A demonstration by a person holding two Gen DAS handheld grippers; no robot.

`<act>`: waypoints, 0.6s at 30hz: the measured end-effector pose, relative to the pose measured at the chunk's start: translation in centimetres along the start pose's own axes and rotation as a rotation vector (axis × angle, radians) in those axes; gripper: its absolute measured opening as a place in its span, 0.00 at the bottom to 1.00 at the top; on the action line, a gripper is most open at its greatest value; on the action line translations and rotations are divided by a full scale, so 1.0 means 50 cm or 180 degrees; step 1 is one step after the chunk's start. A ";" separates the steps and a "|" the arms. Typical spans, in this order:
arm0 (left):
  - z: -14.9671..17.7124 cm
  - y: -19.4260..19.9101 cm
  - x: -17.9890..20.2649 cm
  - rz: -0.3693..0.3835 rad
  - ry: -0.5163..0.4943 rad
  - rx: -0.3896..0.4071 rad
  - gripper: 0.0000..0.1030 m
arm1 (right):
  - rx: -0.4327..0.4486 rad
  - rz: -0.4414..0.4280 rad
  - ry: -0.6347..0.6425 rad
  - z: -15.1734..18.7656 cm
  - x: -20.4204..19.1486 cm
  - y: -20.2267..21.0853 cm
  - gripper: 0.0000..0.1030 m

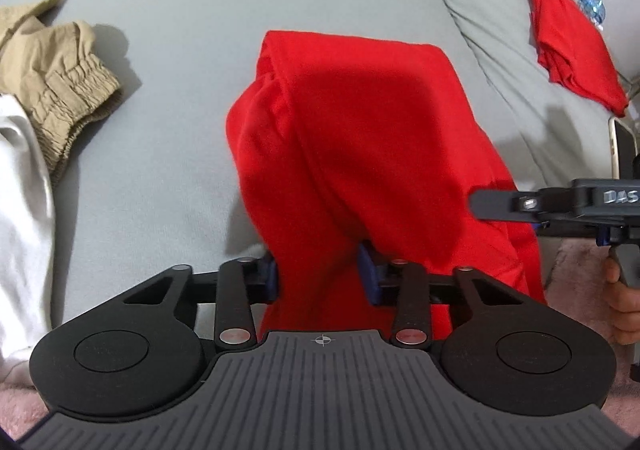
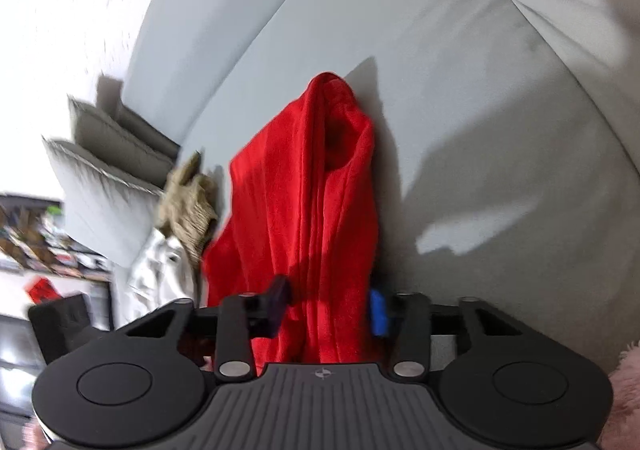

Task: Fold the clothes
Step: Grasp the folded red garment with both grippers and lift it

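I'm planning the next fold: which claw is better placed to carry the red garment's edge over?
Left, probably. The left claw grips the red garment facing open sofa; the right claw also grips it, angled sideways.

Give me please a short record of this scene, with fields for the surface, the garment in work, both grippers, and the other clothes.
surface: grey sofa
garment in work: red garment, lifted, partly draped
left gripper: shut on the red garment
right gripper: shut on it too
other clothes: khaki garment, white garment, folded red piece
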State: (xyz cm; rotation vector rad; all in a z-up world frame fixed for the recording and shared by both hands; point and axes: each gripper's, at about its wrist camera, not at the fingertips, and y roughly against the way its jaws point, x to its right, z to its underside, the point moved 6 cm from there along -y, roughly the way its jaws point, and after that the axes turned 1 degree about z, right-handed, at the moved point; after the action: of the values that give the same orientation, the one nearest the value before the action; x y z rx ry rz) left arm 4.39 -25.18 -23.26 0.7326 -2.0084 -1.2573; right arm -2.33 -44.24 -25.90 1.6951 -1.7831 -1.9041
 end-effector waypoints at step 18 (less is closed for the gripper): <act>-0.039 0.119 0.197 -0.1014 -0.0935 0.0718 0.10 | 0.0780 0.0988 0.1590 0.011 -0.128 0.137 0.16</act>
State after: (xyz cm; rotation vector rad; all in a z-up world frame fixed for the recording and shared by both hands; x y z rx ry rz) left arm -1.02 -31.24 -14.89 1.0615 -2.3689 -1.3963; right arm -4.27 -42.11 -16.97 1.6421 -1.9673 -1.0609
